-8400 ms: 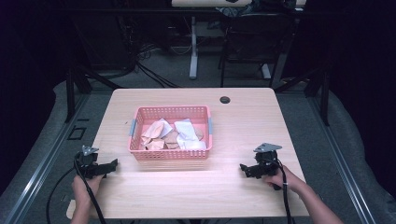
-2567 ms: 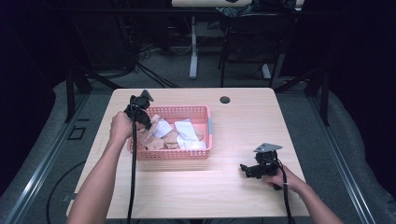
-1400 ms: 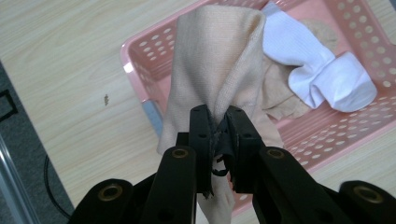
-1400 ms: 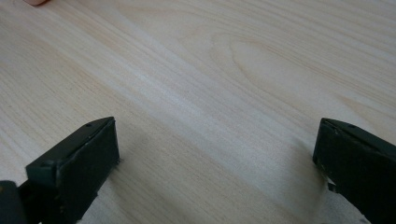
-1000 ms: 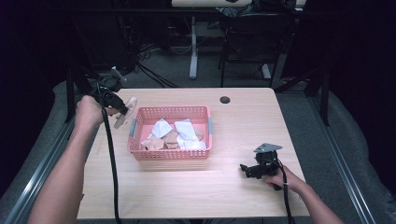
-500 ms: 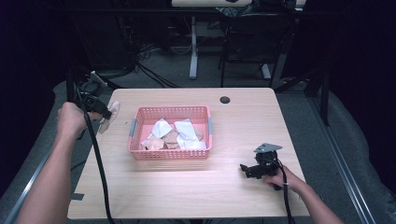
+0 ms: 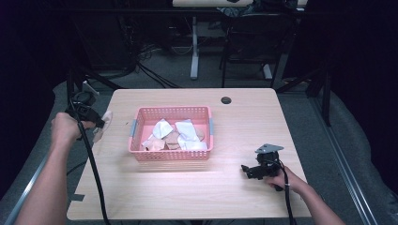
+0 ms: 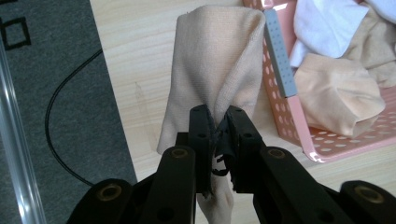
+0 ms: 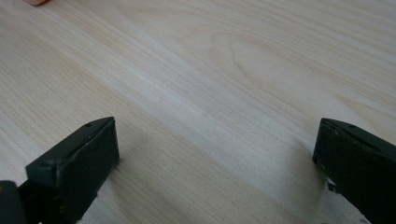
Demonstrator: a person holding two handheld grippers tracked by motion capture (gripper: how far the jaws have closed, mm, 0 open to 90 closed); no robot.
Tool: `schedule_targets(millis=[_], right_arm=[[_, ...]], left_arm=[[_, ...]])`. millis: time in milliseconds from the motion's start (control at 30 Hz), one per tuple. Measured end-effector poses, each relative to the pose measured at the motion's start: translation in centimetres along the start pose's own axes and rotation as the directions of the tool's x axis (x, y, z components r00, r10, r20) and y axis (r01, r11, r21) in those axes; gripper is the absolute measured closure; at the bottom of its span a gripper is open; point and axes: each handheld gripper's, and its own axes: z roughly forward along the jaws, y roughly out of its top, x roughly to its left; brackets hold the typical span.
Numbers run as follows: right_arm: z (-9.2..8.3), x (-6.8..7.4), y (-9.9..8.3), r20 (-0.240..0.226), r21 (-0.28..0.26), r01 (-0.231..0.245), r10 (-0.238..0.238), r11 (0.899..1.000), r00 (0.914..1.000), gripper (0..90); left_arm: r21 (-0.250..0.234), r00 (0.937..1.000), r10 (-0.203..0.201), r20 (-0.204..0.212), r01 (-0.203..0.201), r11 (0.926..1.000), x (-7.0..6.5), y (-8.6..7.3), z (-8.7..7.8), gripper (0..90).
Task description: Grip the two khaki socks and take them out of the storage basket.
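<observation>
Over the desk's [image 7: 197,187] left edge, beside the basket [image 7: 171,154], left tool [image 8: 218,122] clamped on a bunched fold of beige sock [image 8: 210,70], limp, light, likely easiest pinched there; right tool [image 9: 215,158] apart, resting near the right edge.

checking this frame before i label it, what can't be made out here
- Beige sock: its lower end runs behind the left gripper and off the bottom edge of the left gripper view.
- Pink basket: in the high view the clothes in it are too small to tell apart or count.
- Right gripper: in the high view its jaws are too small to judge; the right gripper view shows them wide apart over the table.
</observation>
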Motion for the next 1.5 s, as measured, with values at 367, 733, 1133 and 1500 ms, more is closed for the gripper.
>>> schedule_targets(millis=[367,733,1133,1500], right_arm=[[0.0,0.0,0.0,-0.001,-0.004,-0.004,0.004,1.000,1.0000,0.0],[0.0,0.0,0.0,-0.001,-0.002,-0.002,0.002,1.000,1.0000,0.0],[0.0,0.0,0.0,-0.001,0.000,-0.001,0.001,1.000,1.0000,0.0],[0.0,0.1,0.0,0.004,-0.001,-0.003,0.003,1.000,1.0000,0.0]], left_arm=[[0.020,0.9996,-0.025,0.009,0.025,0.9995,0.8,-1.1,2.0,81.4],[0.043,0.9981,-0.052,0.031,0.051,0.9978,1.1,-2.0,4.8,81.4],[0.070,0.9956,-0.085,0.039,0.082,0.9942,1.3,-3.3,8.6,81.4],[0.091,0.9924,-0.103,0.067,0.097,0.9911,1.1,-4.2,11.9,80.9]])
